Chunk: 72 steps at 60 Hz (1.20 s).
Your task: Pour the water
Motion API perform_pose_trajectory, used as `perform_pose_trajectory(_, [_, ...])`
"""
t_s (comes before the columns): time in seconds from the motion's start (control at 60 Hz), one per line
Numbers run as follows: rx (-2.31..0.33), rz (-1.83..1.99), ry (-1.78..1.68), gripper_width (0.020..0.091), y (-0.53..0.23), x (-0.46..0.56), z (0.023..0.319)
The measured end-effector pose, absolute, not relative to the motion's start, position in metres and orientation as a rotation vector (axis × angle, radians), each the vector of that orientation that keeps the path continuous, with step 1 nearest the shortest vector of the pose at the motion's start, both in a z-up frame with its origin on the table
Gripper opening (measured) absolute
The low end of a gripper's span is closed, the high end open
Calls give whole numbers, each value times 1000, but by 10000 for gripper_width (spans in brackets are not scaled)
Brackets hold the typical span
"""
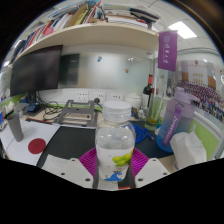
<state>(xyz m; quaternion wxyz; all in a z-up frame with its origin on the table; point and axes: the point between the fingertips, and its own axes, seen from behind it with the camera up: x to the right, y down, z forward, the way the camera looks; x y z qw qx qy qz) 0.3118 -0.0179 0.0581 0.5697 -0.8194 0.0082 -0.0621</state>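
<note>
A clear plastic water bottle (pixel 115 150) with a white cap and a label printed with green fruit and a blue shape stands upright between my fingers. My gripper (pixel 112 166) is shut on the bottle, and the magenta pads (pixel 88 160) press on its body from either side. The bottle is held above a black desk mat (pixel 70 143). Its lower part is hidden below the fingers.
A dark monitor (pixel 38 72) stands at the back left, beside a grey cup (pixel 15 126) and a red coaster (pixel 37 146). To the right are a purple-capped bottle (pixel 172 122) and a white container (pixel 188 152). A bookshelf (pixel 90 22) runs overhead.
</note>
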Motion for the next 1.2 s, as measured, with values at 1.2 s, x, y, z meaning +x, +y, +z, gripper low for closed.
perform_pose_trajectory(1.2, [-1275, -1503, -1559, 383, 57, 41, 161])
